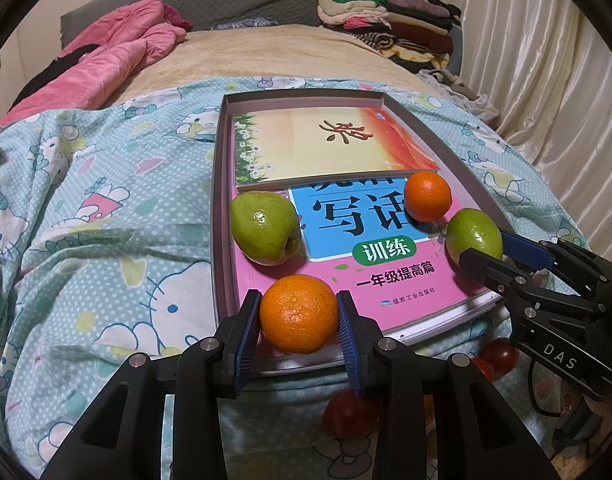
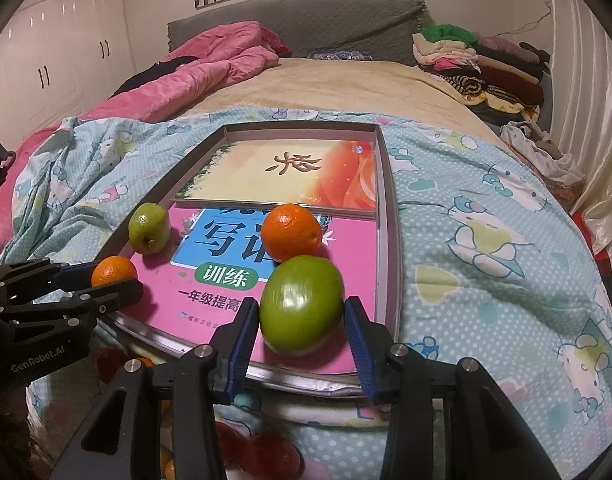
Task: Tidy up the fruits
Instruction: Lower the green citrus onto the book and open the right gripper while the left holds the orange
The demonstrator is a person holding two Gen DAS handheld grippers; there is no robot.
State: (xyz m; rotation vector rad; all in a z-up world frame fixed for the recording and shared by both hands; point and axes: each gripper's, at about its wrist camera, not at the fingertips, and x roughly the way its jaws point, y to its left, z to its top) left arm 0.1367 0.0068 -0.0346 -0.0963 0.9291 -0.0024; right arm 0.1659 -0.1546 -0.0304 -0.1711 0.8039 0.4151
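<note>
A shallow grey tray [image 1: 217, 184] with two books in it lies on the bed. My left gripper [image 1: 299, 314] is shut on an orange [image 1: 299, 312] over the tray's near edge. My right gripper [image 2: 302, 312] is shut on a green apple [image 2: 301, 303] at the tray's near right; it also shows in the left wrist view [image 1: 474, 236]. A second green apple [image 1: 266, 226] and a second orange [image 1: 427, 196] rest on the pink book [image 1: 406, 280]. In the right wrist view, the left gripper's orange [image 2: 113, 271] sits at the left.
Red fruits [image 1: 350, 412] lie below the tray's near edge, partly hidden by my fingers. A pink blanket [image 1: 118, 52] and a pile of folded clothes [image 1: 390, 20] lie at the head of the bed. Curtains [image 1: 546, 80] hang on the right.
</note>
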